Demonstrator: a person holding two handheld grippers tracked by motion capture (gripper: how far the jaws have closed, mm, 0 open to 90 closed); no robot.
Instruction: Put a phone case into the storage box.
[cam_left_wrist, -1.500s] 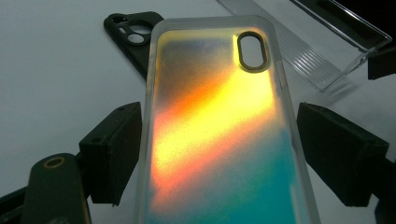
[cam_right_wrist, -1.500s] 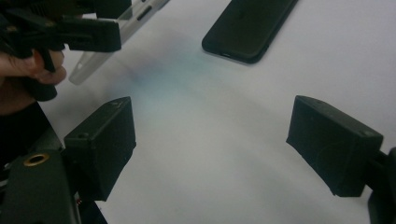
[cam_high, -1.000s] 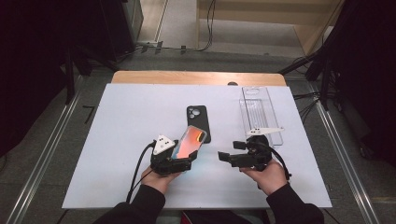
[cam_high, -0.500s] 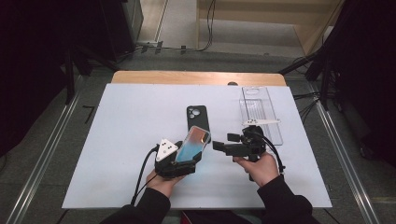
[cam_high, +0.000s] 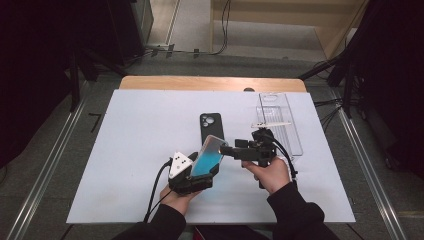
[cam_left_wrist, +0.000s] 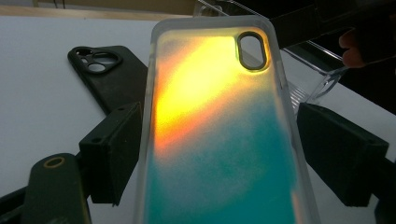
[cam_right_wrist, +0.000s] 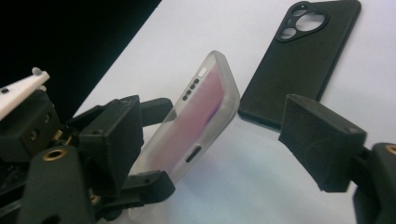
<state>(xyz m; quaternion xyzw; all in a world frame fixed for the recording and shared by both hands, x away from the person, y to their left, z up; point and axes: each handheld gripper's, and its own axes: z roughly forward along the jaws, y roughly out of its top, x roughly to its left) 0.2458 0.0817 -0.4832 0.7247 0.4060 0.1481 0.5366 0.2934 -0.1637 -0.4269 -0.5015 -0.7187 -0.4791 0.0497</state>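
We see our left claw (cam_high: 202, 167) low on the white table (cam_high: 125, 150), a bit left of the middle. It holds a shiny see-through phone case with orange, yellow and teal colours (cam_high: 207, 155). In the left gripper view the case (cam_left_wrist: 219, 130) sits between the two black jaws, one on each long side, and they squeeze its bottom half. The case is lifted off the table and tilted. Its long way runs up and away from us, leaning a little to the right in the high view. The end with the oval camera hole (cam_left_wrist: 252, 50) points away from us, up high. The other end is down by the claw.

Next comes our right claw (cam_high: 231, 149), just to the right of the case's top end. Its jaws are wide apart and have just been closing a little. In the right gripper view the top of the case (cam_right_wrist: 196, 116) is between them, close to one jaw, but we cannot tell if that jaw touches it. The other jaw is well away from it.

A black phone case with round camera holes (cam_high: 211, 127) lies flat on the table just behind the shiny one. To the right lies a clear plastic box (cam_high: 280, 120).
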